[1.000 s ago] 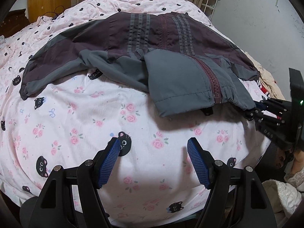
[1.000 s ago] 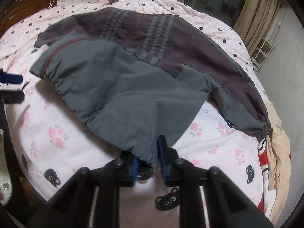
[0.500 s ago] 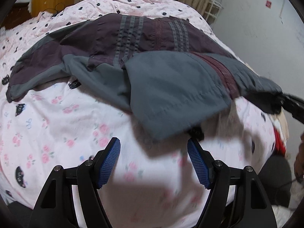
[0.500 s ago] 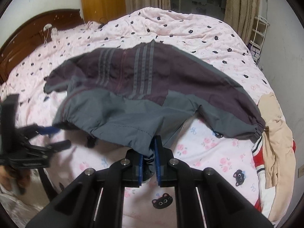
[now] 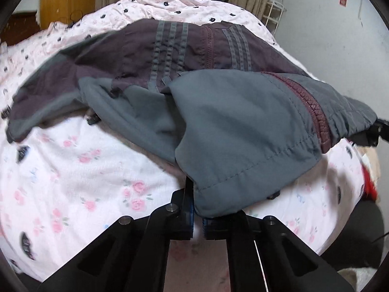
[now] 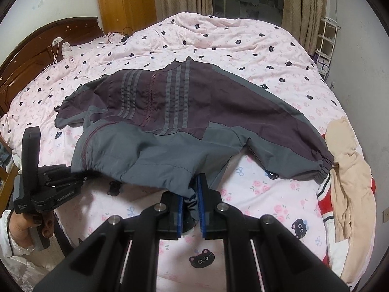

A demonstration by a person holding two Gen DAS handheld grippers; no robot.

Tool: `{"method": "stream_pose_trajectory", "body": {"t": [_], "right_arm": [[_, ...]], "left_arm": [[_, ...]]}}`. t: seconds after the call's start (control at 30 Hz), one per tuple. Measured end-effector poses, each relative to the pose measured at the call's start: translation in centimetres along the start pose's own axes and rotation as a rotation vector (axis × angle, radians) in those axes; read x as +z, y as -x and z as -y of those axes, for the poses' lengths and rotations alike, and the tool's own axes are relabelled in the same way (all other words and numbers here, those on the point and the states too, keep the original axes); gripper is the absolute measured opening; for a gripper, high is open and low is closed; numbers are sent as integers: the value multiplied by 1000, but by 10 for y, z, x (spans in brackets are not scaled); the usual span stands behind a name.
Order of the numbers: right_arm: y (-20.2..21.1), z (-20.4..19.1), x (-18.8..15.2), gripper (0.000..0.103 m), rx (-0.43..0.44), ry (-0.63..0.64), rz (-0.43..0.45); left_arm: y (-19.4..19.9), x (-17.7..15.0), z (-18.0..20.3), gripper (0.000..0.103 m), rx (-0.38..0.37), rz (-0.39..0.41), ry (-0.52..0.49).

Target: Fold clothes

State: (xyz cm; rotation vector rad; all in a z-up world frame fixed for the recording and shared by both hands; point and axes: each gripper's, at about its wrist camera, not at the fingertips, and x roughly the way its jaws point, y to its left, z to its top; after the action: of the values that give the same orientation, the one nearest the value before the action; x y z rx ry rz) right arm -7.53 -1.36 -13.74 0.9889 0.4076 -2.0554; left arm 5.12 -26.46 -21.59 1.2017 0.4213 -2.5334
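A grey and maroon zip jacket (image 5: 218,112) with grey stripes lies spread on the pink bed; it also shows in the right wrist view (image 6: 184,116). My left gripper (image 5: 198,215) is shut on the jacket's grey bottom hem at one corner. My right gripper (image 6: 190,206) is shut on the hem at the other corner. Both hold the hem lifted a little above the bedding. The left gripper also shows in the right wrist view (image 6: 80,177), at the hem's left end. The sleeves lie out to the sides.
The pink cat-print duvet (image 6: 218,31) covers the bed. A beige garment (image 6: 350,170) over a red and white one (image 6: 325,202) lies at the bed's right edge. A dark wooden headboard (image 6: 36,51) is at the far left; a white rack (image 6: 325,39) stands by the wall.
My left gripper went from open above the duvet to shut on the jacket's hem. Both grippers have lifted the hem off the bed, and the right one pulled back.
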Motion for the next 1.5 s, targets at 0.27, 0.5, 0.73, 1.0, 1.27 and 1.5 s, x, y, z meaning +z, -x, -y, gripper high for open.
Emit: {"method": "stream_pose_trajectory", "body": {"t": [0.27, 0.5, 0.73, 1.0, 1.27, 1.5], "right_arm": [[1, 4, -3, 11, 0, 2, -11], [3, -3, -16, 11, 34, 69, -67], [7, -3, -37, 10, 36, 131, -123], [3, -4, -38, 15, 21, 113, -112], [-1, -8, -39, 25, 25, 109, -116], [-4, -9, -41, 31, 34, 107, -122]], "left_arm": [[55, 1, 20, 4, 358, -8, -438], [105, 7, 10, 4, 516, 55, -540], [123, 11, -16, 4, 491, 56, -443], [93, -8, -10, 25, 258, 13, -272], [83, -6, -34, 59, 99, 83, 7], [55, -10, -40, 59, 63, 73, 56]]}}
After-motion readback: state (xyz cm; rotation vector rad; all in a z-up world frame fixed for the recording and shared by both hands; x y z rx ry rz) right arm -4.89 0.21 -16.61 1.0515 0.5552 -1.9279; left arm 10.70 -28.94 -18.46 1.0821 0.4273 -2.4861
